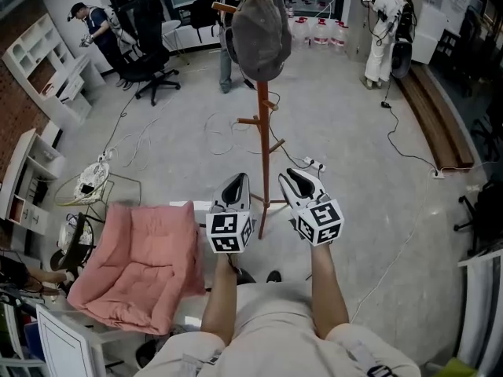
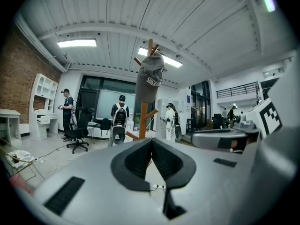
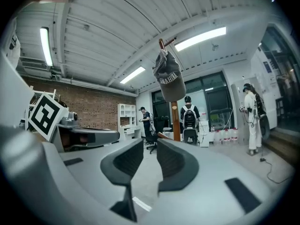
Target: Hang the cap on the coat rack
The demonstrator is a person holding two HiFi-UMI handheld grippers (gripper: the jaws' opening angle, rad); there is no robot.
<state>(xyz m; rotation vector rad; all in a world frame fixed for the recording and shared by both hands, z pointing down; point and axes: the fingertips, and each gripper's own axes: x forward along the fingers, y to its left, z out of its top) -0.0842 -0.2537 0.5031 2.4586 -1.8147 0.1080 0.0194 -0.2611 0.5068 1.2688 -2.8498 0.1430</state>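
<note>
Now | cap (image 1: 262,34) on coat rack (image 1: 265,144) | well above right tool (image 1: 301,177)

Grey cap (image 2: 150,81) tops coat rack (image 2: 143,118) (fingers (image 2: 135,162) together).

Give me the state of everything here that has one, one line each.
cap, hanging at the top of the coat rack
coat rack, standing upright
left gripper, jaws together, nothing between them
right gripper, jaws apart, nothing between them
pink cushion, lying spread out
</note>
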